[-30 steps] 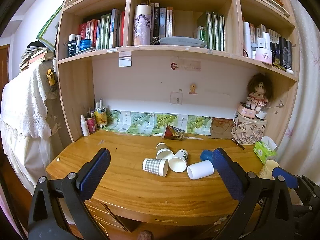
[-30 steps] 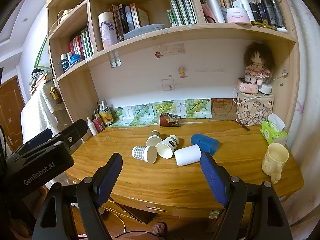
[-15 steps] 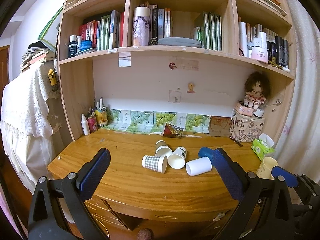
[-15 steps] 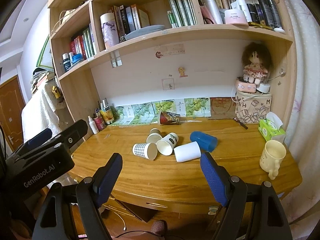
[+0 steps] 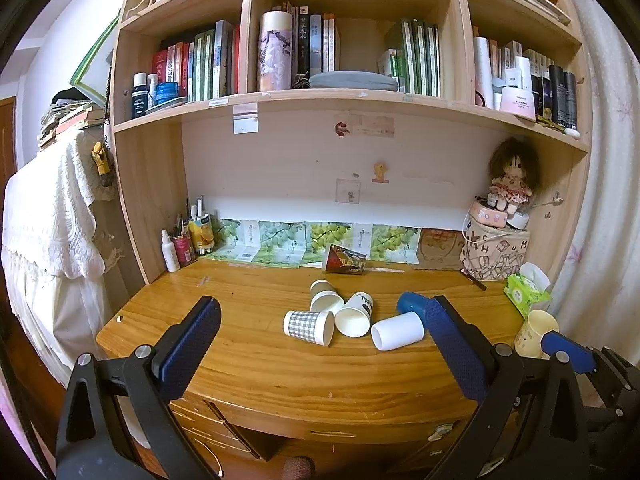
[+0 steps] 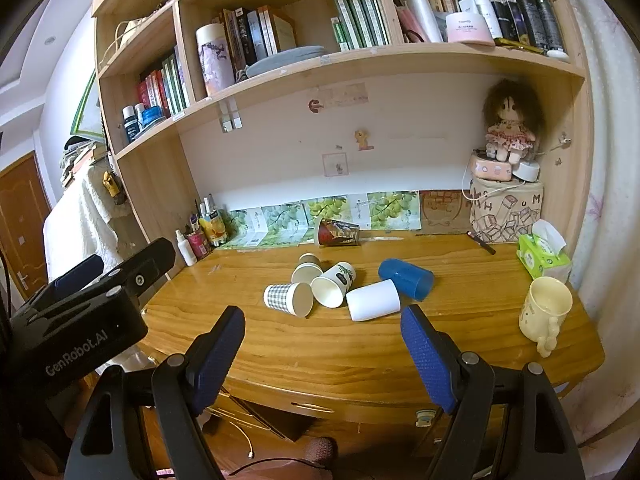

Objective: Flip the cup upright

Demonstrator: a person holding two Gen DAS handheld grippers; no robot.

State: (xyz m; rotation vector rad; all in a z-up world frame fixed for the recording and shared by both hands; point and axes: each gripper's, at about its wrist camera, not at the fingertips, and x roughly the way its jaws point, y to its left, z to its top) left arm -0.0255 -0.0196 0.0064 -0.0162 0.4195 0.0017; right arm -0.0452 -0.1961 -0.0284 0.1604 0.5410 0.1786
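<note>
Several cups lie on their sides in the middle of the wooden desk (image 5: 256,364): a checked paper cup (image 5: 308,327) (image 6: 289,298), a white paper cup with a leaf print (image 5: 354,315) (image 6: 333,284), a brown paper cup (image 5: 325,295) (image 6: 307,267), a plain white cup (image 5: 397,333) (image 6: 373,300), a blue plastic cup (image 5: 409,303) (image 6: 406,279) and a dark red cup (image 5: 344,260) (image 6: 337,232) near the back wall. My left gripper (image 5: 320,338) and right gripper (image 6: 322,338) are both open and empty, held before the desk's front edge, apart from the cups.
A cream mug (image 6: 545,312) stands upright at the desk's right end, beside a green tissue pack (image 6: 544,254). A patterned box with a doll (image 6: 507,204) stands at the back right. Bottles and pens (image 6: 198,236) stand at the back left. Shelves hang above. Drawers sit below the desk edge.
Both grippers have drawn back slightly from the desk and risen a little; the cups sit smaller and lower in view. Nothing on the desk has moved.
</note>
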